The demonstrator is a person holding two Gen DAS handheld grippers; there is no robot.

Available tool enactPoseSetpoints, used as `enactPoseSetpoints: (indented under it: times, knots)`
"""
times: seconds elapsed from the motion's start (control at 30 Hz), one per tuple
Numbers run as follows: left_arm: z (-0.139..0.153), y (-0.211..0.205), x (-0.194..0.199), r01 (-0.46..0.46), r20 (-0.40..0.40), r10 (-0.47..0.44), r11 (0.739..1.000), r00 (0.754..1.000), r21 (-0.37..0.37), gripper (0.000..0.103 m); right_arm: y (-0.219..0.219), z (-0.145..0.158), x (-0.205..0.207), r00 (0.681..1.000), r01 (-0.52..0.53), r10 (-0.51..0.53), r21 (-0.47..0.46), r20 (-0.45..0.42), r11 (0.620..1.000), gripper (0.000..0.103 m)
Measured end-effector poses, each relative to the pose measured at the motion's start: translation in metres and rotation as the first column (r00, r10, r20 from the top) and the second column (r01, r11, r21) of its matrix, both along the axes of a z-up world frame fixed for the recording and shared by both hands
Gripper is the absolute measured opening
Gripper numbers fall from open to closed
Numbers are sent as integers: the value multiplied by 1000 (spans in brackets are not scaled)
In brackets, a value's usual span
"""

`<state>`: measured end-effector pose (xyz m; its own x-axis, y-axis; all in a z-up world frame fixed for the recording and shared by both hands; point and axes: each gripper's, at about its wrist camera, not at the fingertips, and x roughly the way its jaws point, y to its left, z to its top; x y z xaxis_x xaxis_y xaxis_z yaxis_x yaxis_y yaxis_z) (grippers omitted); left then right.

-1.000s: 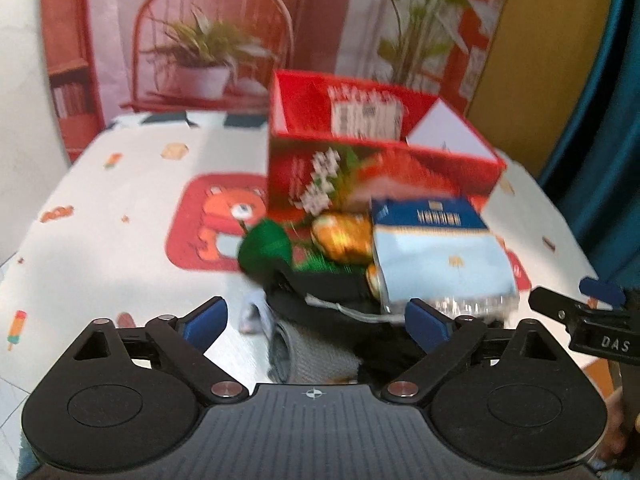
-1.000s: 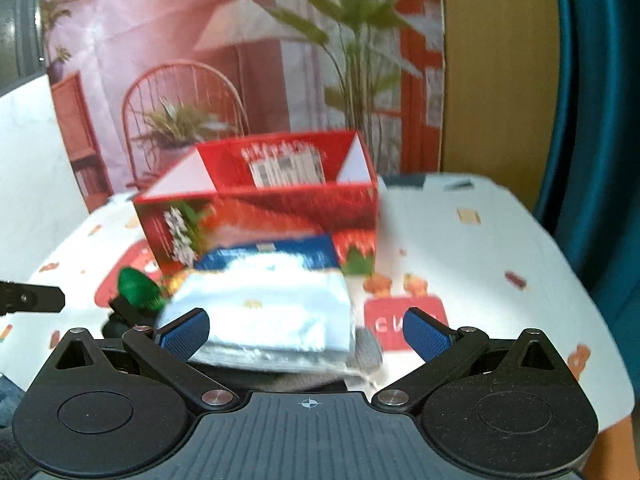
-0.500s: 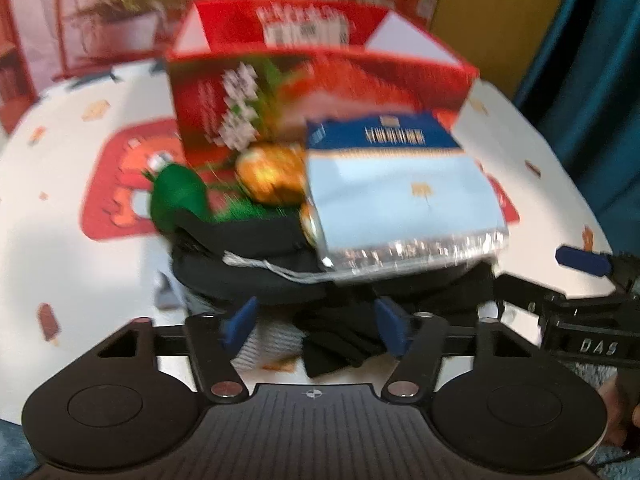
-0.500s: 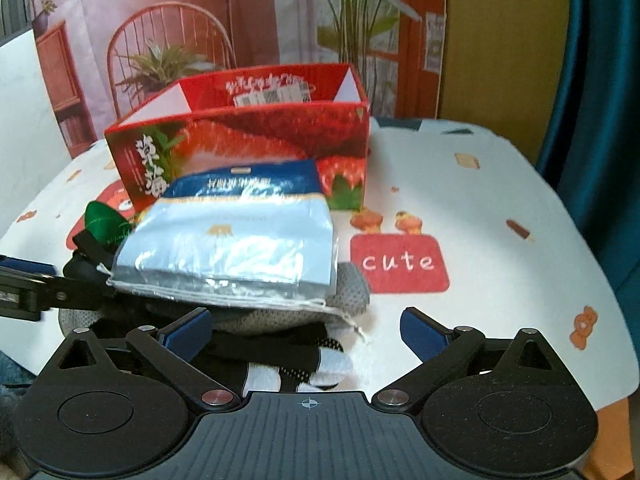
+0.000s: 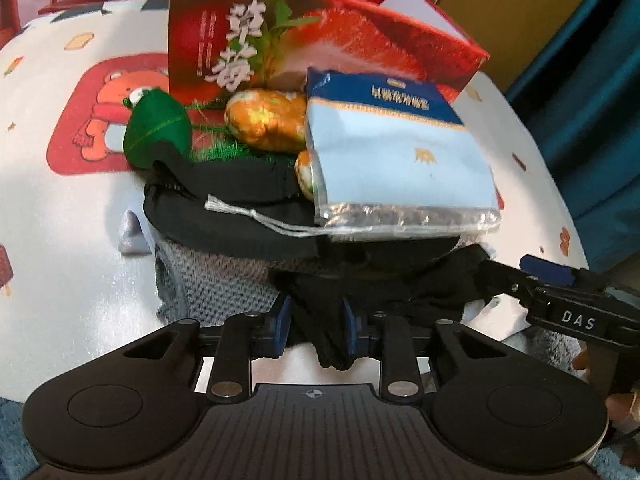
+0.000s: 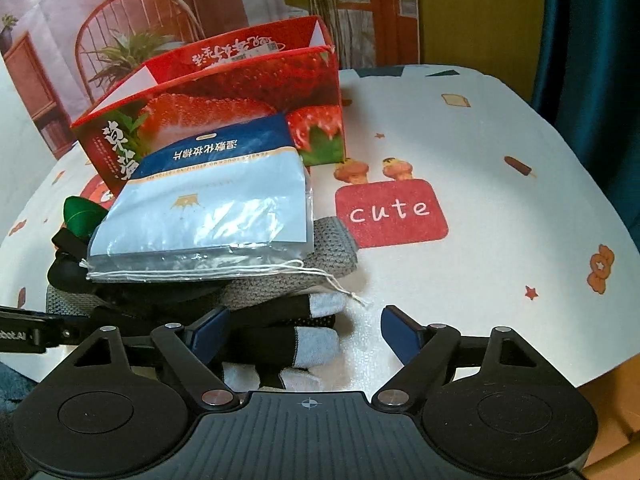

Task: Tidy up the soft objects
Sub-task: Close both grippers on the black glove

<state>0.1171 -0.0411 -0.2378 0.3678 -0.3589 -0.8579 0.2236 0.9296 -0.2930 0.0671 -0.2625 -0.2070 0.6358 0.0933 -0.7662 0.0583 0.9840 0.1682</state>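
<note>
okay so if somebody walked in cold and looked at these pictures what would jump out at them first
Probably the red strawberry box standing open at the back of the table. In front of it lies a heap of soft things topped by a blue cotton-pad packet. At the near edge, the left gripper is pinching a black cloth.

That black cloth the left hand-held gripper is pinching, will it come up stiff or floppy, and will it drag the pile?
Probably floppy: the black cloth already droops below the left hand-held gripper. Likely light, being thin fabric. It runs under the blue cotton-pad bag, so lifting may tug the bag and let it slide.
</note>
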Motion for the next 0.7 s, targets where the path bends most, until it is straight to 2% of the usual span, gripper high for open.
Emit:
enactPoseSetpoints:
  times: [0.2,0.47,0.6,0.7]
  knots:
    - [-15,-4,2,22,-77,-22,1000,997,5,30,2,-2,1,1000,-11,11,5,-26,1000,80]
    - [-20,-2,4,16,-73,-18,1000,997,-15,30,3,-4,1,999,-10,10,4,-43,1000,76]
    - [-20,-1,3,16,-73,-17,1000,997,-16,30,0,-5,0,999,-7,8,14,-46,1000,72]
    - [-20,-2,3,14,-73,-15,1000,997,-21,30,1,-9,2,998,-15,16,19,-63,1000,65]
